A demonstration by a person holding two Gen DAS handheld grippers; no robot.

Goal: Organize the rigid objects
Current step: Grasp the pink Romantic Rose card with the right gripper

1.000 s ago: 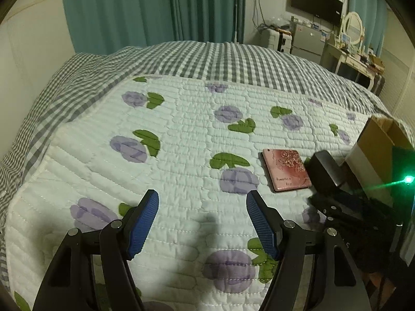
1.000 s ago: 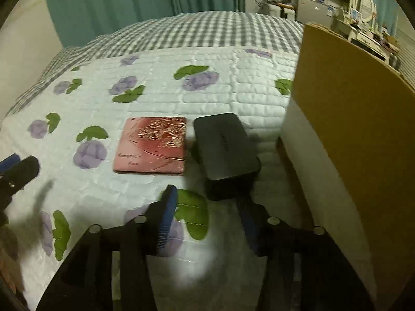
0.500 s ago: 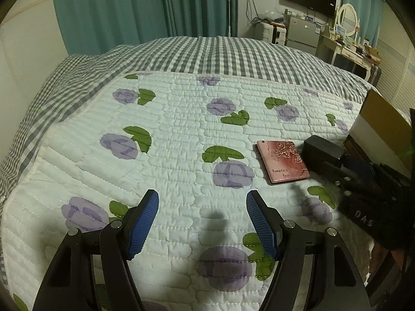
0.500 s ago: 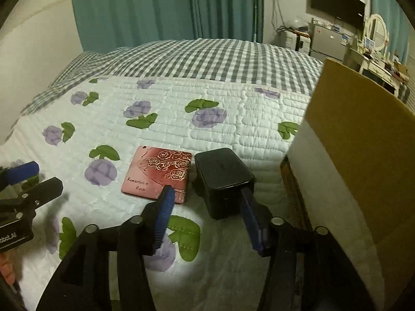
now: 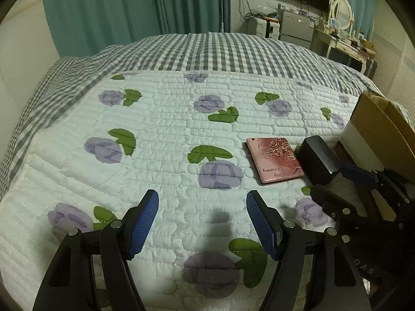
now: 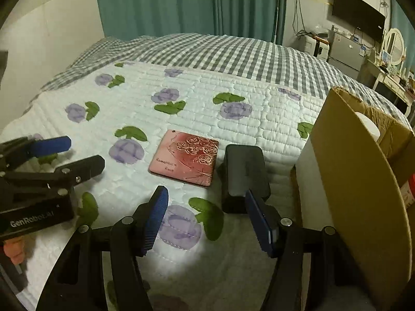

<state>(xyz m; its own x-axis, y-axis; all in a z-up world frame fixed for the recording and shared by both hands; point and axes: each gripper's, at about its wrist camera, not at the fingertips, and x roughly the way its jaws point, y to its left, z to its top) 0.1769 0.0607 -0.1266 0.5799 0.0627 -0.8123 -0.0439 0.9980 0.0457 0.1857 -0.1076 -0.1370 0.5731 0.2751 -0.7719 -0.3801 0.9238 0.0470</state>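
A flat pink tin (image 6: 185, 162) embossed with roses lies on the flowered quilt, and a black rectangular box (image 6: 245, 168) rests right beside it. My right gripper (image 6: 206, 194) hovers just short of both, its jaws opening with nothing between them; its right fingertip is near the black box's front end. My left gripper (image 5: 202, 199) stands wide open over bare quilt, well left of the pink tin (image 5: 275, 159) and the black box (image 5: 317, 159). Each gripper shows in the other's view: right gripper (image 5: 334, 181), left gripper (image 6: 83, 153).
An open cardboard box (image 6: 350, 168) stands on the bed right of the black box, with a white round thing (image 6: 368, 124) and something red inside. The quilt (image 5: 168, 134) stretches away to the left and back. Furniture and a television line the far wall.
The right gripper has lifted and rolled, so more of the bed and the cardboard box's inside shows, and its jaws have spread wider. The left gripper has stayed open and nearly still.
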